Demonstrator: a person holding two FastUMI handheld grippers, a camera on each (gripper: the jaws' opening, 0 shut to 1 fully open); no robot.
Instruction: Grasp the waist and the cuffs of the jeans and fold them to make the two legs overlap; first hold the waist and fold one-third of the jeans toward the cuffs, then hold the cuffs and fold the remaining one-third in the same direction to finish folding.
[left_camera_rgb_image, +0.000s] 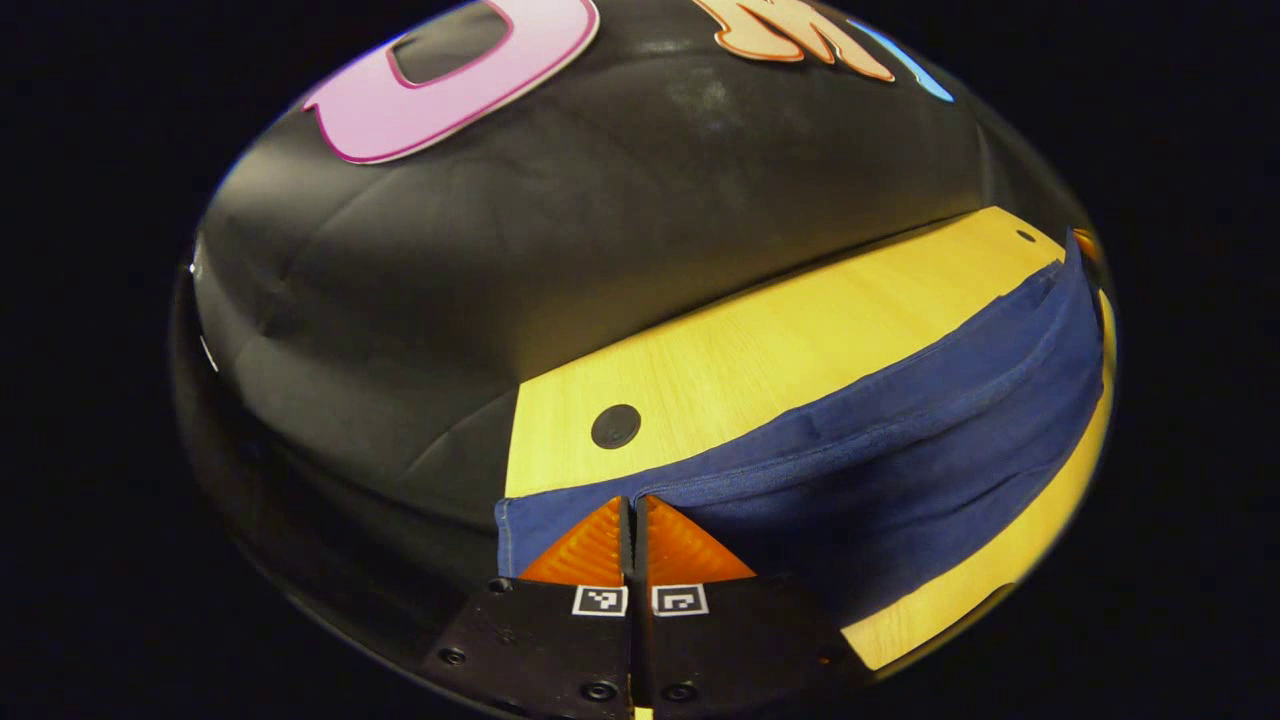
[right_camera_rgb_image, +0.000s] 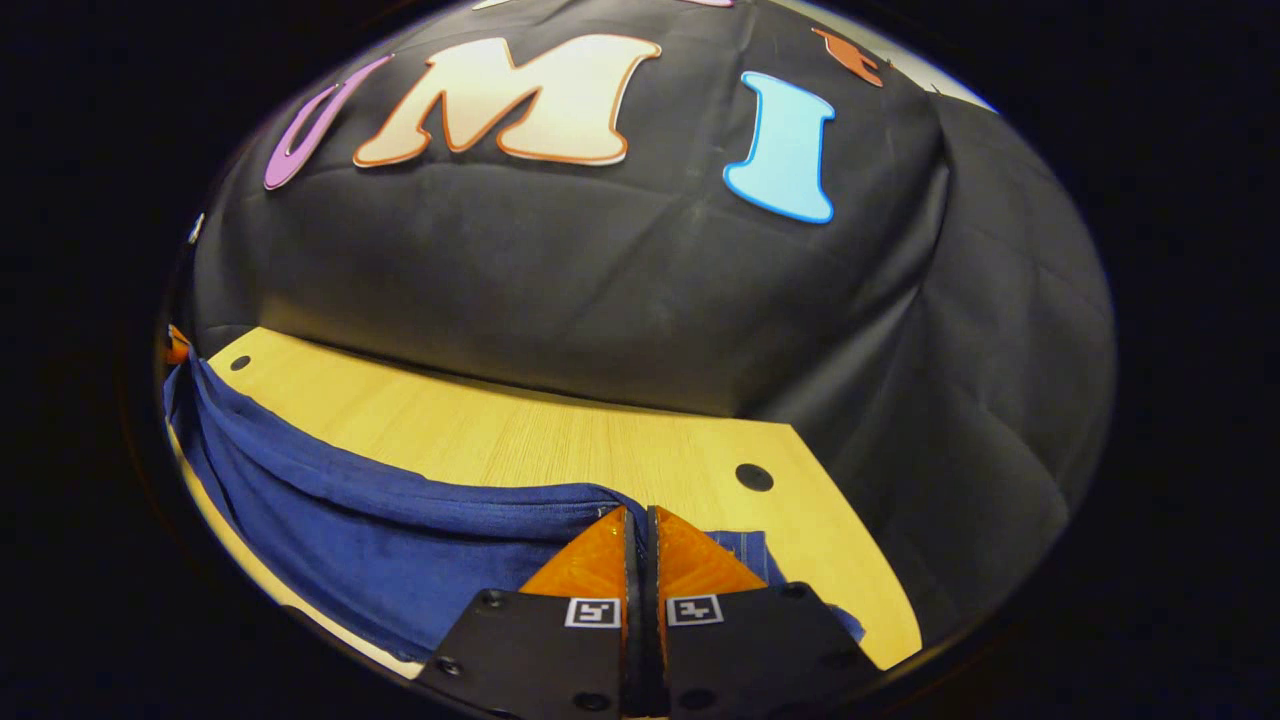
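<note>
Your left gripper (left_camera_rgb_image: 636, 512) and right gripper (right_camera_rgb_image: 640, 522) each clench one end of the jeans (left_camera_rgb_image: 900, 450), stretched lengthwise between them along the table's (left_camera_rgb_image: 760, 360) front edge.

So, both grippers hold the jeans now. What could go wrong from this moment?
1. Each gripper, the left gripper and the right gripper, pinches the jeans only at the very edge, so the cloth may slip out.
2. The fabric sags between the two grips, so the legs may overlap crookedly.
3. The jeans lie near the edge of the table and could slide off.
</note>
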